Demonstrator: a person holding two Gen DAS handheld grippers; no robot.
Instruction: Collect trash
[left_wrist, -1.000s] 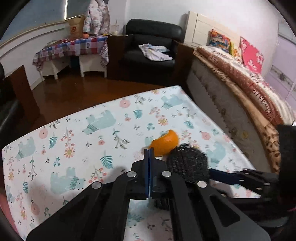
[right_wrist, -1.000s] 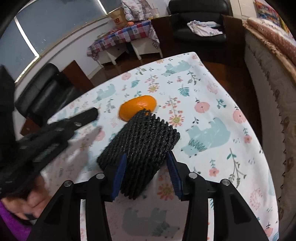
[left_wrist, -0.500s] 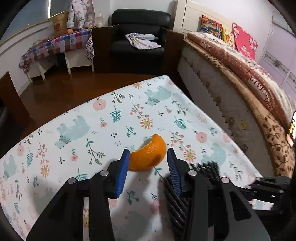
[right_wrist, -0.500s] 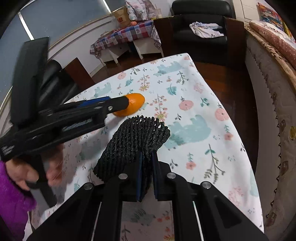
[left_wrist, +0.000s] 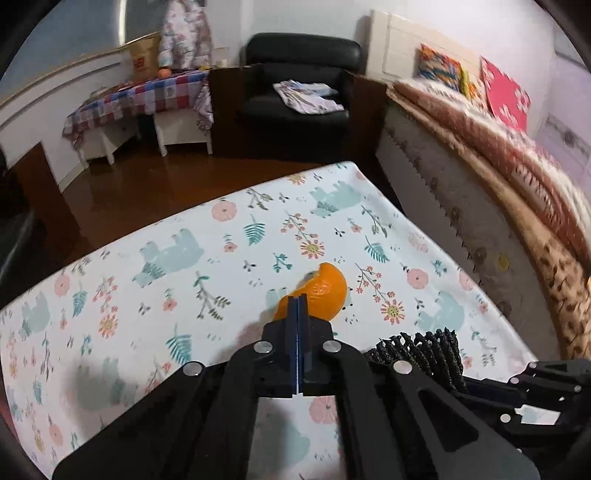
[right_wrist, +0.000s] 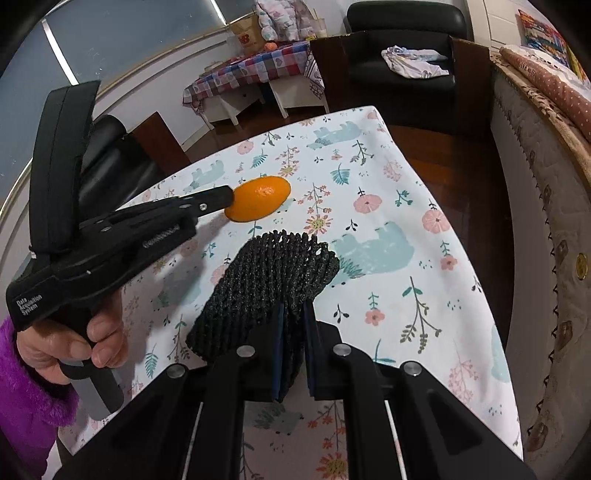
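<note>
2 pieces of trash gripped on the counter (left_wrist: 110, 280), neither yet carried off.

The orange peel (left_wrist: 321, 295) is pinched at its near edge by the left hand-held gripper (left_wrist: 297, 306), whose jaws have just been closing and are now drawn fully together, only the thin rim of peel being caught between them; in the right wrist view the peel (right_wrist: 258, 197) is seen at that gripper's tip (right_wrist: 228, 195), low over the floral cloth. The black foam fruit net (right_wrist: 269, 288) is clamped flat by the right hand-held gripper (right_wrist: 293, 314), with most of the net bulging beyond the jaws. Both grasps are judged done; lifting and disposal are left. No bin is shown in either view.
</note>
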